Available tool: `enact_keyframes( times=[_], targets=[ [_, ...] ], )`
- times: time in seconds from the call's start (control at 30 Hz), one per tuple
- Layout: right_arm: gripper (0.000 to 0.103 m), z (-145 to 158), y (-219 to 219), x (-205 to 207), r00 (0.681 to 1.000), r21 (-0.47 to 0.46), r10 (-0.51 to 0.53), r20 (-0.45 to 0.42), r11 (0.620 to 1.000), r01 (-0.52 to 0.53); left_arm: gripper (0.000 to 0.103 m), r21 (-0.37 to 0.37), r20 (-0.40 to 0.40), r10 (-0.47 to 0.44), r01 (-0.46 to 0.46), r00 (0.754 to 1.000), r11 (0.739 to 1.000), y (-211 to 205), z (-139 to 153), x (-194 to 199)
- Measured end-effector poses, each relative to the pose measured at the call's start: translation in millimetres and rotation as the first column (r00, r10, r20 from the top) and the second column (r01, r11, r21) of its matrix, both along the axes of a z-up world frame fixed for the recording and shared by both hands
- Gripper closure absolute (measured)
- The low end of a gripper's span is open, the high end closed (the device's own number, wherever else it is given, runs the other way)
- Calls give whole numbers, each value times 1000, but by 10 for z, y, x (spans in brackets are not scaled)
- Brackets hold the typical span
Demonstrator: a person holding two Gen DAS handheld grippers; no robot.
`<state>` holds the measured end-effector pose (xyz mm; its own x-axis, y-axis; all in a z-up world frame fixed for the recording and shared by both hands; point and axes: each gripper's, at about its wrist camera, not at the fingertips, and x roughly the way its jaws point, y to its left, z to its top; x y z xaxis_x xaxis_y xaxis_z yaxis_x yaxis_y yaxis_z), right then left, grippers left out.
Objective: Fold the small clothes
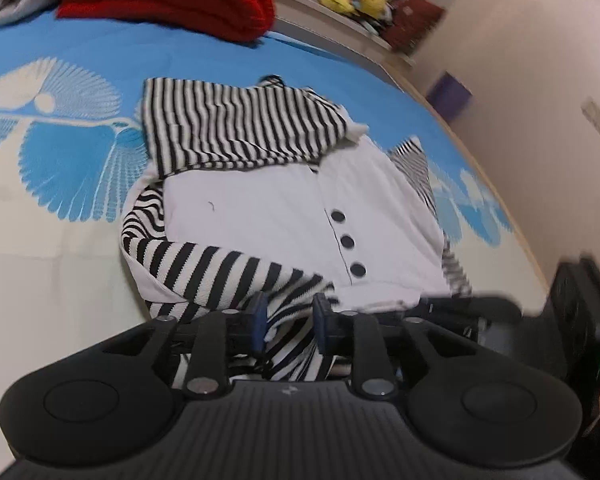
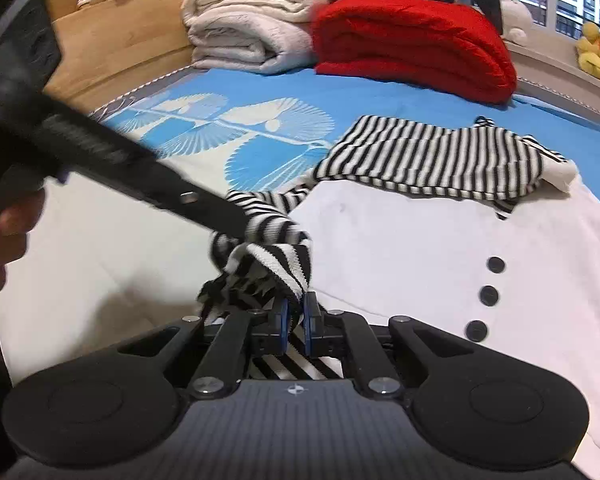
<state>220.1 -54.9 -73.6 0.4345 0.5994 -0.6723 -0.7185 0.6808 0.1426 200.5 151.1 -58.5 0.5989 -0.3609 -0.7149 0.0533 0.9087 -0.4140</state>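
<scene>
The striped sleeve (image 2: pixel 268 240) is pinched by both the left gripper (image 1: pixel 288 320) and right gripper (image 2: pixel 294 318), apparently to fold it across the cardigan (image 2: pixel 400 248) on the bed (image 2: pixel 80 240).

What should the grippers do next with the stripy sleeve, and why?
Probably carry the striped sleeve across onto the white front and lay it flat. The other sleeve already lies folded there, and both the left hand-held gripper and right hand-held gripper pinch this bunched one.
</scene>
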Motion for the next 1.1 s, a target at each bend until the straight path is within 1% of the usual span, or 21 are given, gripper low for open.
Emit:
enact_keyframes(
  times=[0.07,0.17,0.2,0.3,0.37,0.4,0.43,0.47,0.5,0.53,0.57,0.63,0.7,0.73,0.8,0.87,0.97,1.03,1.1],
  targets=[
    [96,11,-52,-5,1000,-4,-9,4,1000,9,69,49,-10,-23,23,1000,999,-73,-31,14],
    [96,-9,-36,26,1000,2,-13,6,1000,13,69,90,-51,-48,52,998,995,-181,-128,68],
    [96,-8,-13,27,1000,2,-14,7,1000,14,67,108,-58,-51,57,997,993,-219,-153,80],
    [96,-17,4,40,1000,5,-11,13,1000,11,67,165,-86,-55,69,995,984,-312,-245,126],
    [96,-10,-8,36,1000,14,-10,9,1000,10,68,207,-91,-52,70,994,976,-359,-293,141],
    [96,-3,-15,36,1000,21,-6,6,1000,6,68,214,-88,-52,69,995,974,-368,-301,145],
    [96,3,-20,33,1000,25,-2,3,1000,2,69,214,-86,-54,71,995,974,-366,-305,149],
    [95,9,-21,30,1000,29,2,-1,1000,-2,76,214,-84,-56,73,995,974,-358,-306,146],
    [94,15,-30,33,1000,31,5,-11,1000,-4,87,224,-88,-56,75,995,972,-346,-305,136],
    [93,17,-54,45,1000,35,0,-26,999,1,92,237,-90,-54,74,994,969,-332,-300,114],
    [93,23,-108,59,999,43,-8,-43,999,10,92,247,-90,-54,74,995,966,-293,-282,68],
    [88,53,-266,90,997,61,-37,-66,997,41,95,256,-72,-56,73,996,964,-199,-208,-55],
    [80,91,-508,129,993,73,-95,-75,992,100,95,273,-49,-46,58,998,960,-61,-102,-207],
    [77,104,-645,146,989,75,-128,-75,988,133,95,277,-41,-38,48,998,960,3,-51,-281],
    [71,118,-966,173,976,64,-207,-67,975,211,95,288,-11,-19,21,1000,957,168,98,-506],
    [67,105,-1284,173,958,39,-283,-53,958,285,96,294,25,-15,7,1000,956,324,259,-765],
    [65,59,-1819,139,918,0,-394,-43,919,394,96,328,55,-28,8,998,945,523,438,-1145],
    [65,10,-2194,107,882,-28,-470,-44,883,469,96,354,40,-35,19,999,935,635,484,-1346],
    [64,-54,-2549,56,840,-61,-540,-46,841,537,96,392,0,-48,45,999,919,703,456,-1499]
  ],
)
